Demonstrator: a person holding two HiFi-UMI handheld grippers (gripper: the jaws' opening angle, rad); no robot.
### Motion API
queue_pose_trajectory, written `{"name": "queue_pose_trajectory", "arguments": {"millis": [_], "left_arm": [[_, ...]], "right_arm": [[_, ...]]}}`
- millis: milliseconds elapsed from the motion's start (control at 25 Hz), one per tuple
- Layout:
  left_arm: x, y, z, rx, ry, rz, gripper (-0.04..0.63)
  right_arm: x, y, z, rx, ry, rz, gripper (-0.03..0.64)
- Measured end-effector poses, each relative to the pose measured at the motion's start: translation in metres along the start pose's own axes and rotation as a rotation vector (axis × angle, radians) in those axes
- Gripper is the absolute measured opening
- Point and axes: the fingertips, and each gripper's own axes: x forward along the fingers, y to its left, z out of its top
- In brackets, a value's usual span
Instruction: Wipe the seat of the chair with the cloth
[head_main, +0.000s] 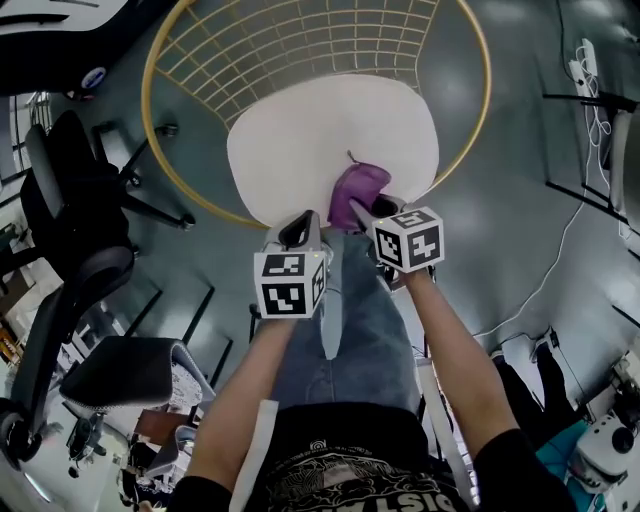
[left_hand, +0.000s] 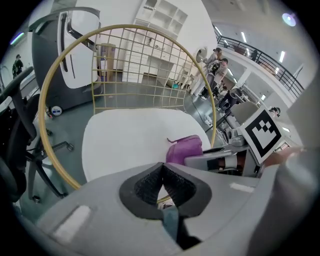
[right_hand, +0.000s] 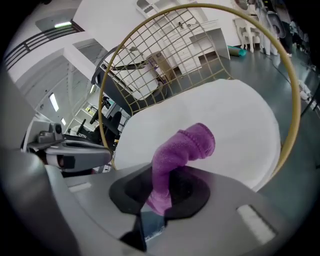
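Observation:
A round chair with a gold wire frame has a white seat cushion, also seen as the white seat and the seat. A purple cloth hangs over the cushion's near edge, pinched in my right gripper. In the right gripper view the cloth rises from between the jaws of that gripper. My left gripper hovers just left of it, shut with nothing in it. The cloth shows to its right.
A black office chair stands at the left on the grey floor. Cables and a power strip lie at the right. My jeans leg is right below the grippers. People stand far off.

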Motion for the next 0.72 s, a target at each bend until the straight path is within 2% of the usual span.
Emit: {"name": "queue_pose_trajectory", "arguments": {"millis": [720], "left_arm": [[0.040,-0.082,0.044,0.073,0.016,-0.080,0.002]], "right_arm": [[-0.082,-0.109,0.013,0.074,-0.034,-0.177,0.058]]}}
